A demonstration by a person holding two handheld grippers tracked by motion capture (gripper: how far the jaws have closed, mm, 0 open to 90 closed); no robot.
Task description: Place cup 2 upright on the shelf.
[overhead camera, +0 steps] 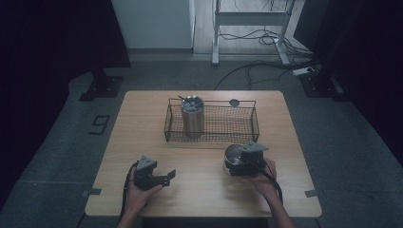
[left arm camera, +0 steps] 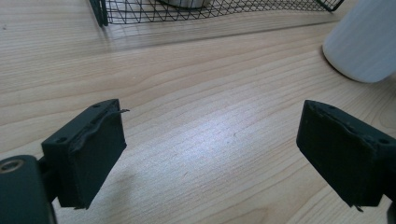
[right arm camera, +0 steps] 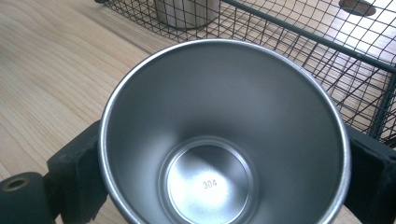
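1. Wooden table (overhead camera: 142, 123): pale grain, and it carries everything else.
2. Black wire basket (overhead camera: 247, 127) sits toward the table's far edge, a tall steel tumbler (overhead camera: 192, 116) standing upright inside its left part. In the right gripper view the basket's mesh lies just behind the cup.
3. Left gripper (overhead camera: 161, 179) rests near the front edge on the left, its jaws spread apart over bare wood with nothing between them.
4. Right gripper (overhead camera: 236, 164) is at the front right, just before the basket; its jaws press on either side of the steel cup.
5. Steel cup (right arm camera: 219, 140) stands upright on the table, mouth open upward, "304" stamped in its bottom.
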